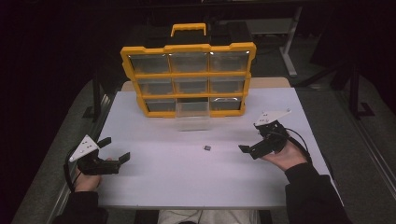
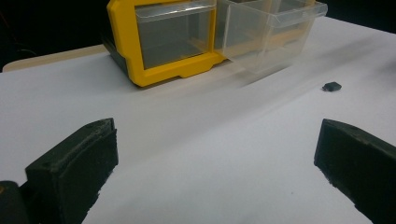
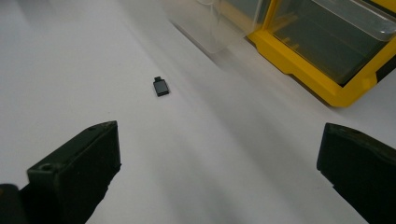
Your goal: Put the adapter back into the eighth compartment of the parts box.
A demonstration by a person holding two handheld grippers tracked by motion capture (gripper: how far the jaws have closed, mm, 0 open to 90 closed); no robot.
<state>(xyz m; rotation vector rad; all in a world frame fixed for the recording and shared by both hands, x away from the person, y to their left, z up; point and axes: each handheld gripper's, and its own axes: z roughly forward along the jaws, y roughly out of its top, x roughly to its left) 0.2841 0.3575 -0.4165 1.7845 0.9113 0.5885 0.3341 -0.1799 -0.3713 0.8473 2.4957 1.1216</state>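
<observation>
Lying flat on the white counter (image 1: 187, 177), a small black adapter-like piece (image 1: 207, 148) sits alone near the middle, well apart from both tools and a little nearer than the pulled-out clear drawer (image 1: 192, 115). From the high view it is only a dark speck. The right tool's view brings it closer: the piece (image 3: 160, 87) is a short rectangular block with a narrower stub on its far end, matte black, resting between that tool's jaws in line of sight but far ahead of them. The left tool's view catches the piece (image 2: 331, 86) from a low angle at the right, as a flat dark lump with no detail.

The yellow organizer case (image 1: 188, 77) stands upright at the far side of the counter, with a handle on top and three rows of clear bins; the bottom middle drawer projects toward the near side. The left tool's view shows the case's lower corner (image 2: 159, 70) and the projecting drawer (image 2: 266, 32) beside it, apparently empty.

The left tool (image 1: 115, 150) rests on the counter at the near left, held by a hand (image 1: 86, 179), jaws spread wide and gripping nothing. The right tool (image 1: 243, 149) is held at the right by the other hand (image 1: 285, 156); in its own view the jaws are spread wide, with bare counter between them.
</observation>
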